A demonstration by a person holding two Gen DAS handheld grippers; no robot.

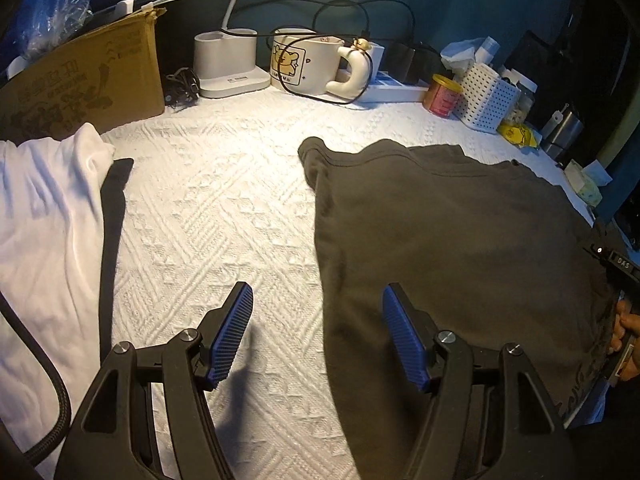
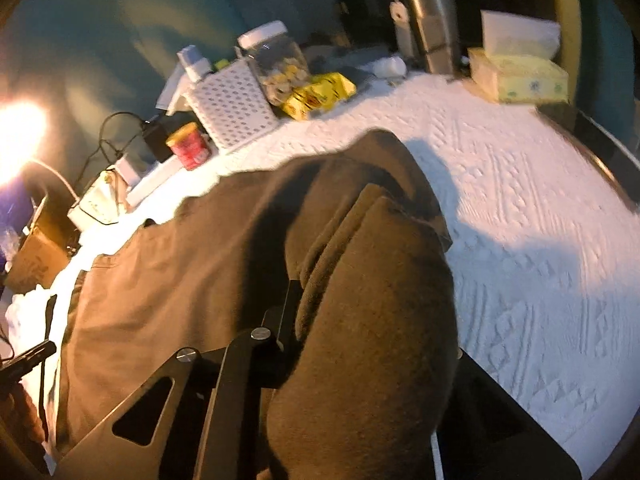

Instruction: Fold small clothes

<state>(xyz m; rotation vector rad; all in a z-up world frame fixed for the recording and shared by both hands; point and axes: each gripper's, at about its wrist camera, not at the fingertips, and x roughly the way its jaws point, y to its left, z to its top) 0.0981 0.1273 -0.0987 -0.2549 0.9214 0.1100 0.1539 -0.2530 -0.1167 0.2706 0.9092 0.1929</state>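
Observation:
A dark brown shirt (image 1: 440, 232) lies spread on the white textured tablecloth (image 1: 224, 200). My left gripper (image 1: 317, 288) hangs open over the shirt's left edge: one blue pad is above the bare cloth, the other above the shirt, and nothing is between them. In the right wrist view, my right gripper (image 2: 332, 272) is shut on a bunched fold of the shirt (image 2: 180, 272). The fabric drapes over its fingers and hides the tips. The lifted fold is curled over towards the spread part. A white garment (image 1: 44, 220) with a black strip (image 1: 114, 208) lies at the far left.
Along the back stand a cardboard box (image 1: 88, 80), a lamp base (image 1: 228, 60), a cartoon mug (image 1: 304, 60), cables, a red tin (image 1: 442, 94) and a white perforated basket (image 1: 488, 98). A tissue box (image 2: 520, 76), steel flask (image 2: 430, 24) and jar (image 2: 276, 60) stand at the right.

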